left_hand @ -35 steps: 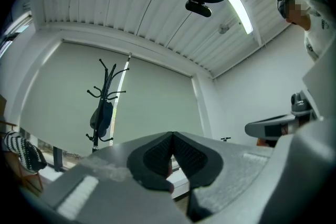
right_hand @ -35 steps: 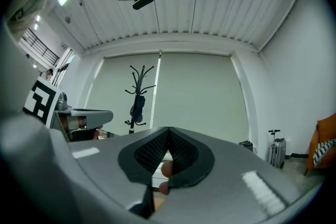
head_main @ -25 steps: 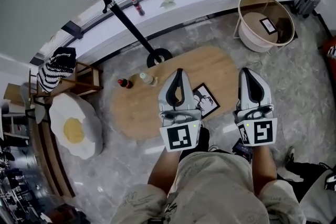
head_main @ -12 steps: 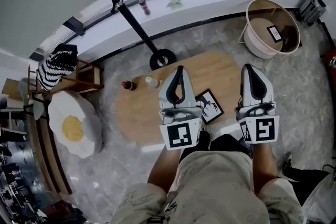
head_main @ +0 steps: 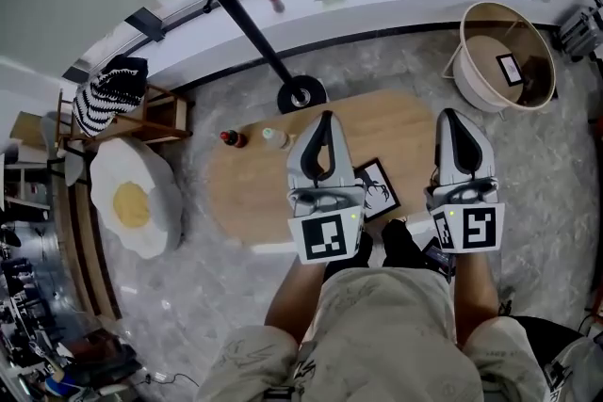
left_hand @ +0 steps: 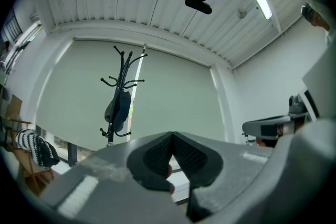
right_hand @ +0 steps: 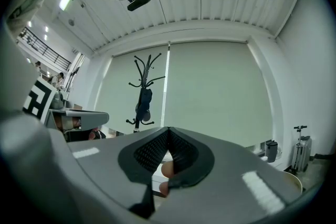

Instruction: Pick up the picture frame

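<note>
A black picture frame [head_main: 376, 189] with a white print lies flat near the front edge of the oval wooden table [head_main: 254, 193], partly hidden behind my left gripper. In the head view my left gripper [head_main: 325, 120] hangs above the table, shut and holding nothing, with the frame just to its right. To the right, my right gripper [head_main: 451, 118] is over the table's end, also shut and empty. Both gripper views look level across the room: the left gripper [left_hand: 172, 135] and the right gripper [right_hand: 168, 129] show closed jaws, and the frame is out of sight there.
Two small bottles [head_main: 231, 138] [head_main: 274, 138] stand on the table's far left part. A coat rack base [head_main: 301, 95] sits behind the table. A round basket [head_main: 504, 56] stands at the far right, a fried-egg cushion [head_main: 132, 202] and wooden stool [head_main: 151, 118] at the left.
Both grippers and I have come closer to the table; the table and frame now sit nearer my feet in the head view. The jaws stay shut.
</note>
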`<action>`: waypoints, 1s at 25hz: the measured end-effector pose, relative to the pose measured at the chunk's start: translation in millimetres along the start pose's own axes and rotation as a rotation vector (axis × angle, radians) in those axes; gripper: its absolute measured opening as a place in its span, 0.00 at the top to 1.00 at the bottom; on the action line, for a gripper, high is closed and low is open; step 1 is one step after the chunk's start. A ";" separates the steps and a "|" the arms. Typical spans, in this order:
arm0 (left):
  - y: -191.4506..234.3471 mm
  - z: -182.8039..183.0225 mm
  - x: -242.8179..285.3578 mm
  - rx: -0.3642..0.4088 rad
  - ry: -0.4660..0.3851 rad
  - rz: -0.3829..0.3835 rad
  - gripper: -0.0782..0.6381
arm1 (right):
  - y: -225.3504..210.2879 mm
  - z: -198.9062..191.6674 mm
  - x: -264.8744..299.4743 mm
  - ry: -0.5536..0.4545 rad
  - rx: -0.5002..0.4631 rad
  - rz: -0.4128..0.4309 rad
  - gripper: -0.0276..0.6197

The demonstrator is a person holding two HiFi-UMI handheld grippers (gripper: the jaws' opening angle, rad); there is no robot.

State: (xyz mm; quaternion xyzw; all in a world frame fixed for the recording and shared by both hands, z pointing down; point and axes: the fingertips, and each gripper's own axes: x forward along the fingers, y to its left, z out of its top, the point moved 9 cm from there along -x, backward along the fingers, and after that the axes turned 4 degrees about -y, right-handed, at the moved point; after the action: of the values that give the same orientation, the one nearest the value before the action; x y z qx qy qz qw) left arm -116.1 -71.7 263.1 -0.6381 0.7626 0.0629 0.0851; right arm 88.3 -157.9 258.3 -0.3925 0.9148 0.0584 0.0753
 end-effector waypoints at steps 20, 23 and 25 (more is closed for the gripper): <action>-5.1 -47.6 0.4 -0.001 0.147 0.112 0.88 | -13.2 -50.0 21.2 0.104 0.075 0.106 0.95; -2.1 -62.3 -0.5 -0.008 0.192 0.121 0.88 | -10.7 -64.4 24.8 0.131 0.093 0.118 0.95; 0.2 -72.2 -1.0 -0.013 0.216 0.125 0.88 | -8.4 -74.1 27.7 0.152 0.100 0.126 0.95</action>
State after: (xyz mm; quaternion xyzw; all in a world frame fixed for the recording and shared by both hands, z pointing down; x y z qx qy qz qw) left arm -119.7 -85.4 333.9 -0.5930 0.8052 0.0039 -0.0057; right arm 68.8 -195.6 325.6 -0.3334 0.9424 -0.0125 0.0215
